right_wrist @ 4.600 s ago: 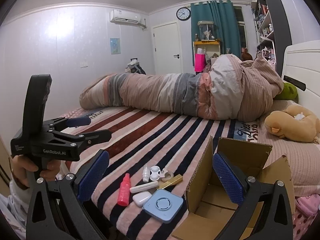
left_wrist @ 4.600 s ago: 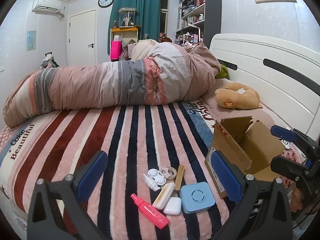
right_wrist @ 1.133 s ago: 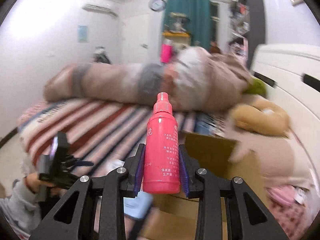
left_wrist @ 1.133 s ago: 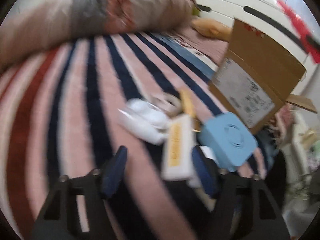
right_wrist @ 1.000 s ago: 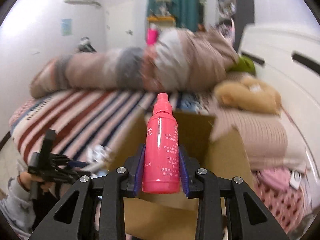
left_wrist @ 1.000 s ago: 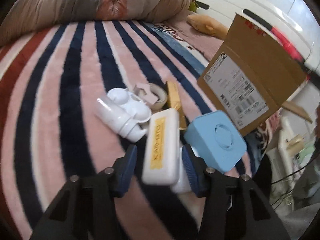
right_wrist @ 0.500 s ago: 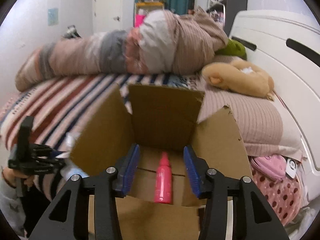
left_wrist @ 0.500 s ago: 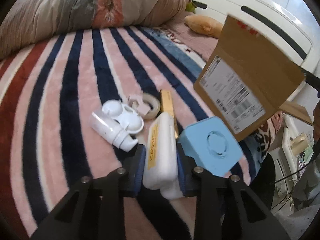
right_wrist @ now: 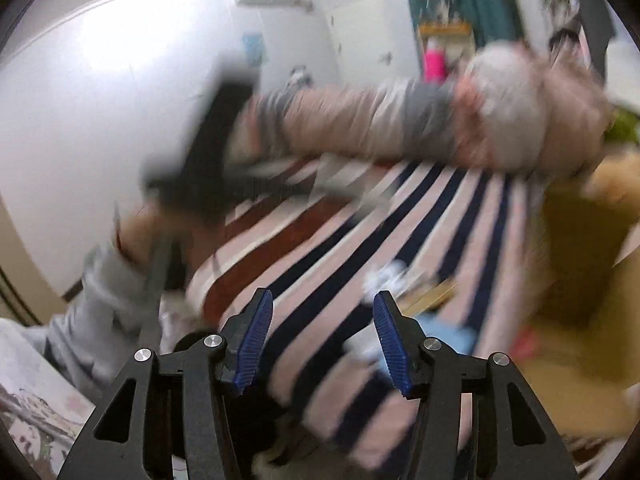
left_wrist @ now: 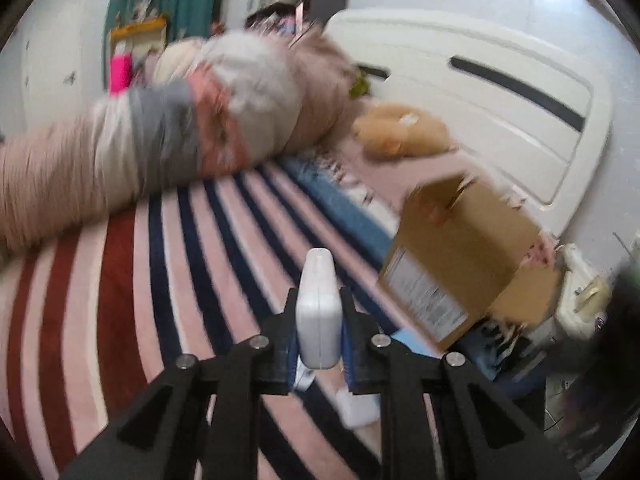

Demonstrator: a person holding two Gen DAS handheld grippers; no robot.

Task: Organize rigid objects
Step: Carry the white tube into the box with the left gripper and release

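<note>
Your left gripper [left_wrist: 319,342] is clenched on the white case [left_wrist: 319,312], lifted above the striped blanket [left_wrist: 120,300], left of the cardboard box [left_wrist: 460,264]. Your right gripper [right_wrist: 320,340] has its jaws released and holds nothing.

My bed [left_wrist: 120,280], striped blanket on top.
On it: rolled duvet [left_wrist: 168,132], plush toy [left_wrist: 400,132], cardboard box [left_wrist: 460,248], a blue case [right_wrist: 448,336] and small white items [right_wrist: 384,276], blurred.

Count: one cardboard box [left_wrist: 460,256], one white case [left_wrist: 319,312], one plush toy [left_wrist: 400,134], two grippers, left [left_wrist: 319,344] and right [right_wrist: 322,344].
</note>
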